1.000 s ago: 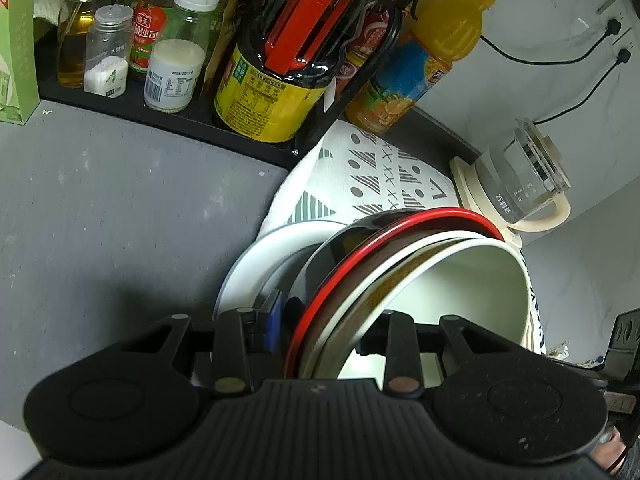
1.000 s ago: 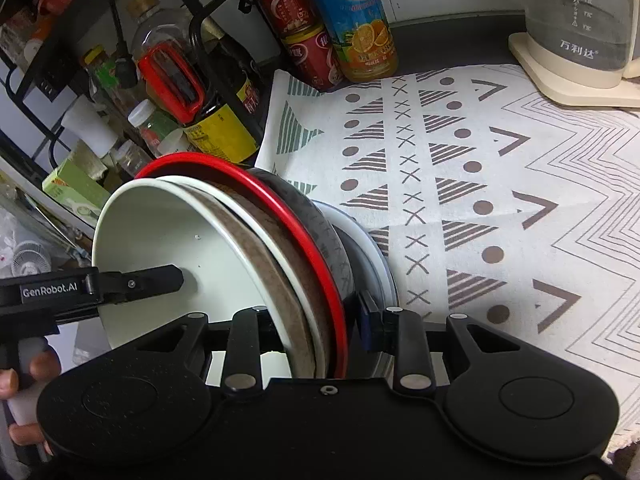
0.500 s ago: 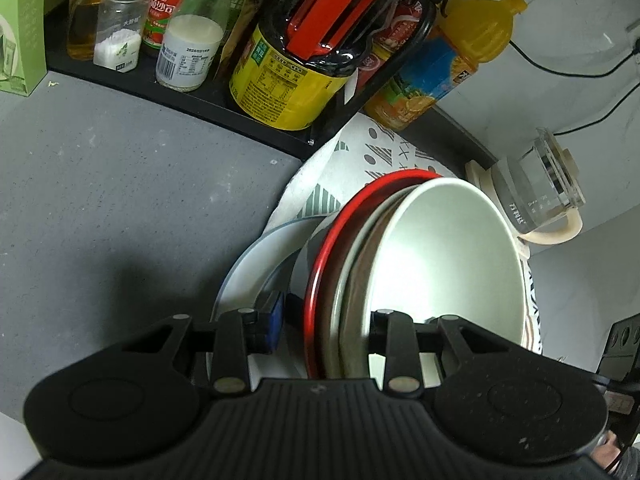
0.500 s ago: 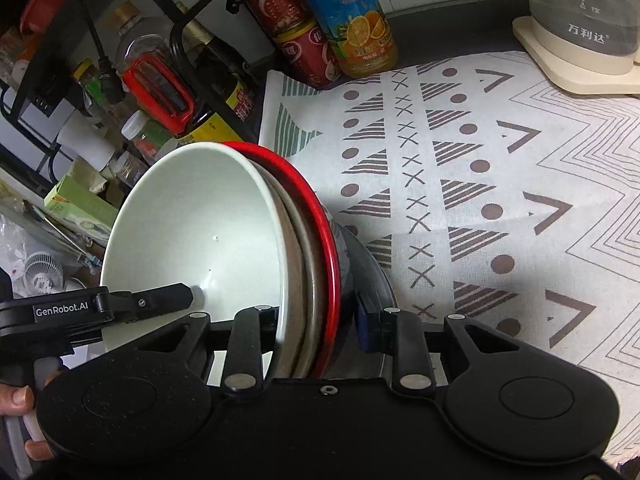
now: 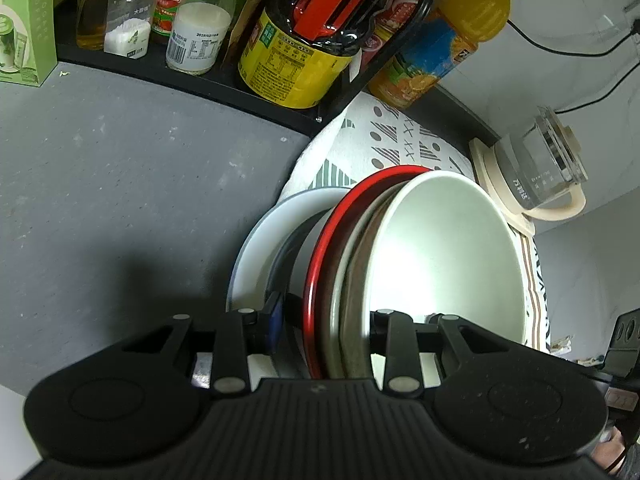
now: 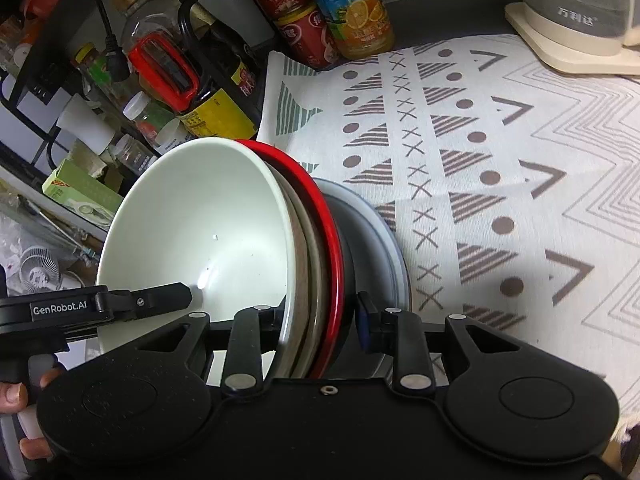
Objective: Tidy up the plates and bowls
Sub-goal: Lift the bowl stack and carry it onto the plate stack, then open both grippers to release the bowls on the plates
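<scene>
From my left wrist camera, my left gripper is clamped on a stack of dishes held up on edge. One finger sits on the left side and the other is inside the white bowl. Next to the bowl come a brown plate and a red-rimmed plate. A pale plate lies flat under them, at the left edge of a patterned cloth. Left of that is bare grey counter. Far off, a black shelf is packed with jars. A big yellow jar with a red handle stands closest. A jar of white powder and a green box are further left. An orange juice bottle stands to the right, and a glass kettle sits on the far right. The jar labels are too small for me to read.

From my right wrist camera, my right gripper squeezes the same stack from the other side. One finger is in the white bowl and the other finger is behind the red-rimmed plate. The left gripper's finger pokes into the bowl from the left, and its body says "GenRobot.AI". A hand holds its handle. Two red cans and the juice bottle stand at the far edge of the cloth. The kettle is far right, with writing I cannot read well.
</scene>
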